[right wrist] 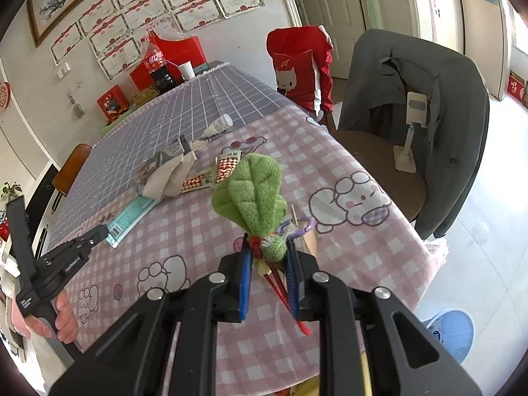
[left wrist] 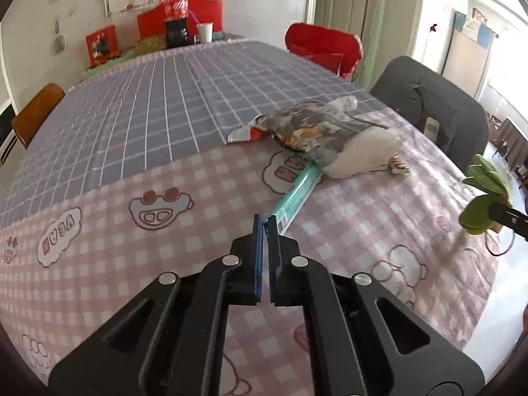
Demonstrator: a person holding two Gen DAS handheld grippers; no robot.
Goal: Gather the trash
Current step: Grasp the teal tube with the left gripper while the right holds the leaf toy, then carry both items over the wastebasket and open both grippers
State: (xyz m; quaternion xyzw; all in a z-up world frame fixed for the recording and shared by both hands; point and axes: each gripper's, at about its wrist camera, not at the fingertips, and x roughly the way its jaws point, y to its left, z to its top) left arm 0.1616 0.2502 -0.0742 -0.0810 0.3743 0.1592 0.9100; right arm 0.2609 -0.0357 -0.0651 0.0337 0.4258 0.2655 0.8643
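The trash sits as a loose pile (left wrist: 316,128) on the counter (left wrist: 132,171), where the grey grid cloth meets the pink checked cloth. In the pile are a crumpled printed snack bag (right wrist: 158,161), a pale paper bag (left wrist: 363,155) lying on its side with its inside hidden, and 2 red-and-white patterned wrappers (right wrist: 227,165) on the pile's side toward the grey chair. A small white bottle (right wrist: 219,125) lies on its side just beyond the pile. A long teal wrapper (left wrist: 297,191) runs from under the pile toward the camera.

The left claw (left wrist: 264,222) is closed, its blue pads nearly together at the near end of the teal wrapper; whether a corner of it is pinched I cannot tell. A hand (right wrist: 64,316) holds that tool's handle.

The right claw (right wrist: 267,250) is clamped on the stem of a green plush leaf toy (right wrist: 250,191), which stands up above the pink cloth, well apart from the pile on its chair side.

Far beyond the pile, at the counter's back end, stand a cola bottle (left wrist: 176,10) with dark drink low in it and a white paper cup (left wrist: 205,32) whose contents are hidden. A grey jacket hangs over a chair (right wrist: 419,99) beside the counter.
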